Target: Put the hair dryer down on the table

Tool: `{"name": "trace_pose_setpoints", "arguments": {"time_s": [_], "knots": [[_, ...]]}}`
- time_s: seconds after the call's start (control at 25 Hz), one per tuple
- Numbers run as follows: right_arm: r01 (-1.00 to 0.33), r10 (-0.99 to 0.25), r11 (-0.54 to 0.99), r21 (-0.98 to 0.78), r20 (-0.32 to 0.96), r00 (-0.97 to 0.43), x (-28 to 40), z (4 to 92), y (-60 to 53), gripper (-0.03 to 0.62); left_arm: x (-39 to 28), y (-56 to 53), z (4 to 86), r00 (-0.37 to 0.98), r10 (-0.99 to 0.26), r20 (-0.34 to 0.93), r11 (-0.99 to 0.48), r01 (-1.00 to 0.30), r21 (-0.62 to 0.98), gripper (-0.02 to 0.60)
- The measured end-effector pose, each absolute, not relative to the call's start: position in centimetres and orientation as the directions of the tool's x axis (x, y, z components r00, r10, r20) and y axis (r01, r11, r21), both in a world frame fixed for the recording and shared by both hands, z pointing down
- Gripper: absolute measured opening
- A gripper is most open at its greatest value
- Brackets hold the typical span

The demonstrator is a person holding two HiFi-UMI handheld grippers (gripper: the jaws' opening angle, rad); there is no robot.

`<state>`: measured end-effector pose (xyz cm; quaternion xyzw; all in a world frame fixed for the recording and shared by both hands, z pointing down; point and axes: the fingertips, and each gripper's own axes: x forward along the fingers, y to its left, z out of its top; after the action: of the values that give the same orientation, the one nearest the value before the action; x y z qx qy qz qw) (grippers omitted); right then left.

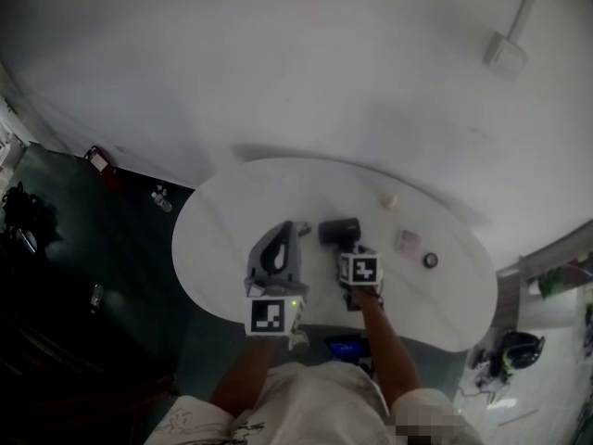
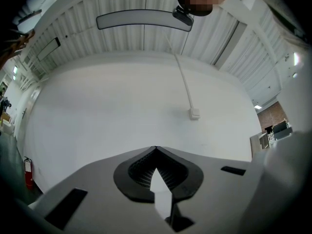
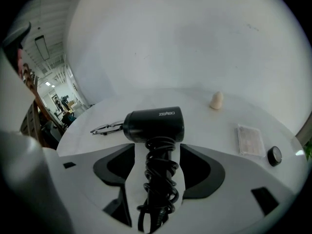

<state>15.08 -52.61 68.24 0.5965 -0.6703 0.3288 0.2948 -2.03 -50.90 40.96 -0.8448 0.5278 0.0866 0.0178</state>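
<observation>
Black hair dryer [image 3: 155,125] lies on its side on the white table [image 3: 204,123], handle between your right gripper's [image 3: 158,152] jaws, which stand wide apart and clear of it, so it's resting unsupported. Your left gripper [image 2: 156,149] is closed on nothing, aimed at the wall; no container in view

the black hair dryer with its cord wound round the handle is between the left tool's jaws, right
Wrong tool. The black hair dryer, cord wound round the handle, is between the jaws of the right tool, which stand open. The right gripper view shows it.
</observation>
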Motion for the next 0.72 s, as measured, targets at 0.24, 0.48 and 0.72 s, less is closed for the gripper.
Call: {"name": "trace_pose_setpoints", "arguments": {"time_s": [0.24, 0.48, 0.72], "knots": [[-0.984, -0.748, 0.084, -0.158, 0.642, -0.168, 15.0, 61.7, -51.8, 0.279, -1.4, -51.0, 41.1, 0.435, -0.886, -0.162, -0.450, -0.891, 0.065, -0.002], [-0.976, -0.917, 0.195, -0.098, 0.335, -0.217, 14.1, 51.4, -51.4, 0.278, -0.6, -51.1, 40.6, 0.444, -0.881, -0.162, -0.458, -0.887, 0.058, -0.002], [-0.973, -0.974, 0.220, -0.065, 0.036, -0.223, 13.4, 41.1, -49.3, 0.261, 0.0, -50.8, 39.7, 0.459, -0.870, -0.178, -0.473, -0.880, 0.042, -0.002]]}}
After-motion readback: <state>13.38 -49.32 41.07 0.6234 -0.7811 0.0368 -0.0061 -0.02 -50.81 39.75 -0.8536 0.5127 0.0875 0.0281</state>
